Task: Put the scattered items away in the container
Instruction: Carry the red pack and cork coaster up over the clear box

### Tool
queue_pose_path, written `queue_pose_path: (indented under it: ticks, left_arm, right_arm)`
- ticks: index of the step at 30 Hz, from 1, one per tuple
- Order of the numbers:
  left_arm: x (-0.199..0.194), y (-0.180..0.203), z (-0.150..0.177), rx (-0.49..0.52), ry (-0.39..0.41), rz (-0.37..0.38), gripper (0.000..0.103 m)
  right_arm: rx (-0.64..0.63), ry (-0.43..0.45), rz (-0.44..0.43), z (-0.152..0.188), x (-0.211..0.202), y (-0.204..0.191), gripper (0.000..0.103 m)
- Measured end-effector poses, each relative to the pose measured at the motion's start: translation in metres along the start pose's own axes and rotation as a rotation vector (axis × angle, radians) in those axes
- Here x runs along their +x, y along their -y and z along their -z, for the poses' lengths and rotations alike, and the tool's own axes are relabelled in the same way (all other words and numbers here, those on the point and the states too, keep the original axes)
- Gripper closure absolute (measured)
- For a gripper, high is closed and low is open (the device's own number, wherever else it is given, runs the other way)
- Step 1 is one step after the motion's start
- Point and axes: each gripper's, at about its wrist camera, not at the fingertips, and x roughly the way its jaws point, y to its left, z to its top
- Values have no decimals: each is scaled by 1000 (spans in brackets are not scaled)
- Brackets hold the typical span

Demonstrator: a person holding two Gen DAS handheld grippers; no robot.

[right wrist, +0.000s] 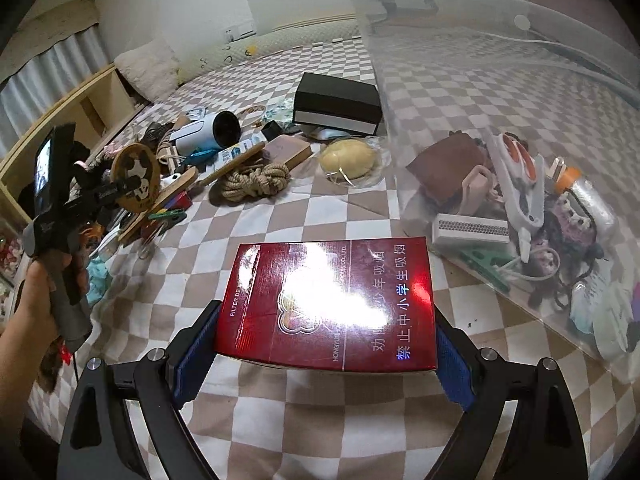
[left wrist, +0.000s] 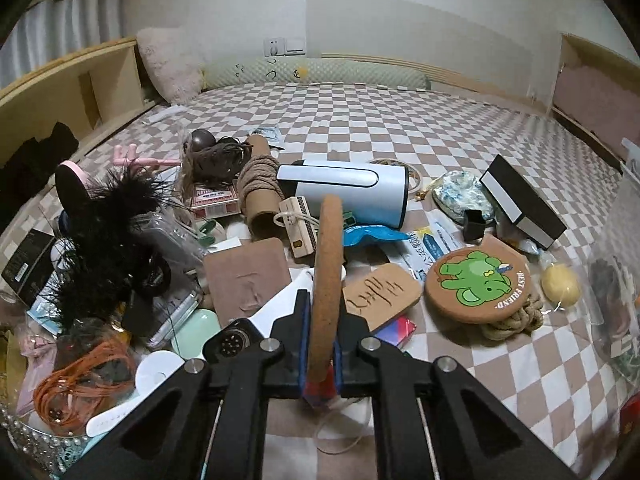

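Cork is what the left gripper [left wrist: 322, 344] has between its blue pads: a round cork coaster [left wrist: 326, 280], held on edge so that only its rim shows in the left wrist view, the jaws pressed tight against its two faces. From the right wrist view the same coaster [right wrist: 134, 178] shows a black-and-white cow pattern, lifted above the clutter, with a hand [right wrist: 34, 300] around the gripper's handle.

The right gripper [right wrist: 326, 344] stands wide and clamps a glossy red cigarette carton [right wrist: 332, 304] by its two short sides (glare washes out much of the print). The carton hangs over the checked bedspread [right wrist: 280, 220], just beside the clear plastic container [right wrist: 460, 92], which lies to its right and already holds a matchbox-like white box [right wrist: 470, 228], white scissors [right wrist: 520, 184] and other small things.

Scattered on the bed: a white and black cylinder-shaped device [left wrist: 348, 190], a coaster with a green elephant [left wrist: 478, 286], a coil of rope [right wrist: 254, 180], a black box with a white band [left wrist: 520, 200], a yellow sponge-like ball [left wrist: 560, 282], black feathers [left wrist: 104, 216] and orange cord [left wrist: 84, 384]
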Motion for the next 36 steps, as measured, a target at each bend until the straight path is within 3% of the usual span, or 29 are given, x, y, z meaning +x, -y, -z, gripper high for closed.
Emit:
queue_pose_path:
  ticks: [8,18,26,33,36]
  left_arm:
    - [-37,9,-9,5,19,51,95]
    - [-133,65,-30,80,151,226,95]
    - [-202,165,-65,207,279,411,95]
    - [-216,260,-64,305,255,551,95]
    - [-211,293,-59,343,228,571,95]
  right_arm:
    - [8,61,18,-11,-29,2,10]
    - [11,217,4,-25,-105,4,10]
    - [64,391,135,-48,-186,50,10]
    - [168,419,299,-62,-212,113,10]
    - [214,395,334,-65,-207,136,10]
